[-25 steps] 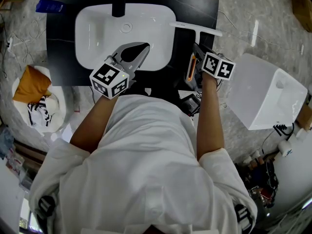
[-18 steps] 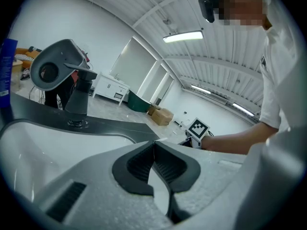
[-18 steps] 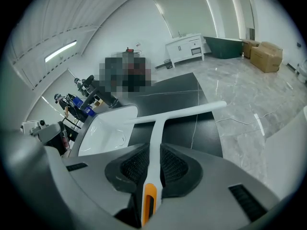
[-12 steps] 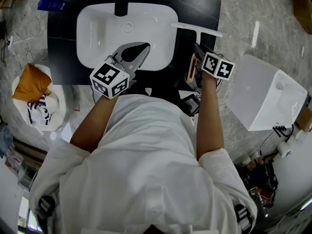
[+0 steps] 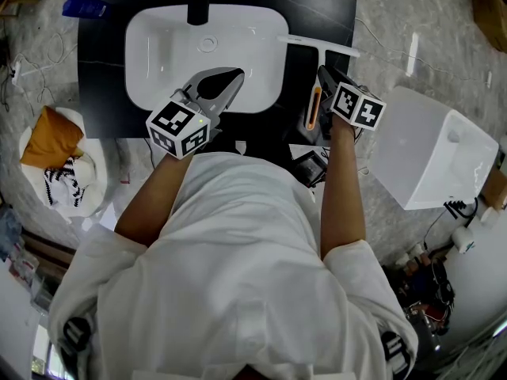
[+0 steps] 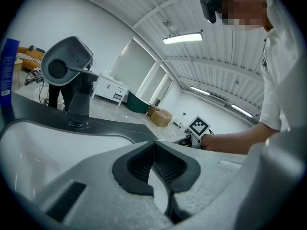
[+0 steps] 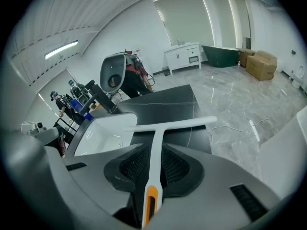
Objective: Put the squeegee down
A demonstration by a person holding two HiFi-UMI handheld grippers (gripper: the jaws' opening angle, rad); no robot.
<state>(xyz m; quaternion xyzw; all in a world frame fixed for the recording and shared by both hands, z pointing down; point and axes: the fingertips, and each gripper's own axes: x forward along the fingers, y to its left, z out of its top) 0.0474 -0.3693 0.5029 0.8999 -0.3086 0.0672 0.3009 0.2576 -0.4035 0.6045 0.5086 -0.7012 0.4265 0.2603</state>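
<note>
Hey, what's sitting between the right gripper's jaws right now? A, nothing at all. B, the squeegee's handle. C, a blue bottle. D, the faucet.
B: in the right gripper view, the right gripper has its jaws closed on the white handle of the squeegee, with the blade out ahead over the dark counter.
</note>
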